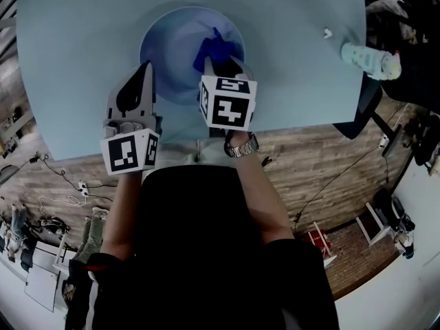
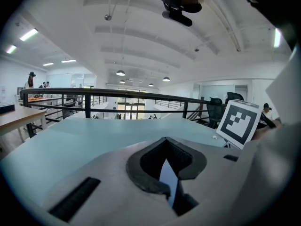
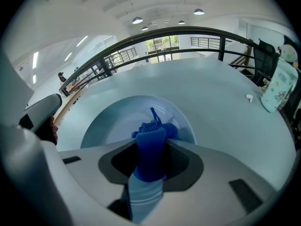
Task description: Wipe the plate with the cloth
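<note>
A round blue plate (image 1: 175, 43) lies on the pale blue table (image 1: 75, 60), near its front edge. My right gripper (image 1: 223, 64) reaches over the plate's right half and is shut on a bunched dark blue cloth (image 1: 212, 49). In the right gripper view the cloth (image 3: 150, 131) sticks out between the jaws of the right gripper (image 3: 150, 149) above the plate (image 3: 117, 121). My left gripper (image 1: 146, 67) hovers at the plate's left rim. The left gripper (image 2: 167, 142) looks shut, with only a thin pale sliver showing between its jaws. The plate is not visible in that view.
A pale patterned bottle (image 1: 371, 59) lies at the table's right edge, also visible as the bottle (image 3: 277, 86) in the right gripper view. A small white scrap (image 1: 328, 32) lies near it. A dark railing (image 2: 117, 94) runs behind the table. A black chair (image 1: 361, 108) stands by the right corner.
</note>
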Tool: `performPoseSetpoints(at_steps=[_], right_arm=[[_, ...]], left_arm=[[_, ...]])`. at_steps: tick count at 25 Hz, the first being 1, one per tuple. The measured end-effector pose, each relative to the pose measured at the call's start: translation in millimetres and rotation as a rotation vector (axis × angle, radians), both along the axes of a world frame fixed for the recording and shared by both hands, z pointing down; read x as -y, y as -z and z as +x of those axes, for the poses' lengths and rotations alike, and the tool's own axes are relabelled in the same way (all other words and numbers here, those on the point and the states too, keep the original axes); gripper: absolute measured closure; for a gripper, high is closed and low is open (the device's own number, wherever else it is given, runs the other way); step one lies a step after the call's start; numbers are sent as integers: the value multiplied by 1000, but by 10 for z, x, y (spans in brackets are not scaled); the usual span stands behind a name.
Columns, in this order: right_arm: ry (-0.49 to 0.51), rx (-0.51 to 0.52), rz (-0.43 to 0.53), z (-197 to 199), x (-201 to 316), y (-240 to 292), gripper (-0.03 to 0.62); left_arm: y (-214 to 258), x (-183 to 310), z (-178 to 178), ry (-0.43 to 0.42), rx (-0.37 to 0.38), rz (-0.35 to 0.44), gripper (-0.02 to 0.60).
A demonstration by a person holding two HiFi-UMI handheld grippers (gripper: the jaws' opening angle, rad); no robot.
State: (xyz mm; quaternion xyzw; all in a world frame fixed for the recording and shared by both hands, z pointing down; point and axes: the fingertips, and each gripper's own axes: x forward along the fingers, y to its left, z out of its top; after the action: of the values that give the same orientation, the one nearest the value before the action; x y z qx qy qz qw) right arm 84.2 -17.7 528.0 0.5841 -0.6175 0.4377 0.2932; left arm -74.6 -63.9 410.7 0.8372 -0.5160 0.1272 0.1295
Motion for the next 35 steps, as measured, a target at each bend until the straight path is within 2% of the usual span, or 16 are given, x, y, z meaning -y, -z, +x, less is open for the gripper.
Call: performPoseSetpoints(at_steps=[10,21,35], right_arm=[[97,75,31,-445,-64,96,474],[210,126,5,-1000,-247,76,474],[230,131,-26,-1039,-294,-18,474]], left_arm=[[40,-125,-180,30,1,7,580],[55,-241,-356,52,-2,5,580],[27,-231,-383,44,-2,4,581]])
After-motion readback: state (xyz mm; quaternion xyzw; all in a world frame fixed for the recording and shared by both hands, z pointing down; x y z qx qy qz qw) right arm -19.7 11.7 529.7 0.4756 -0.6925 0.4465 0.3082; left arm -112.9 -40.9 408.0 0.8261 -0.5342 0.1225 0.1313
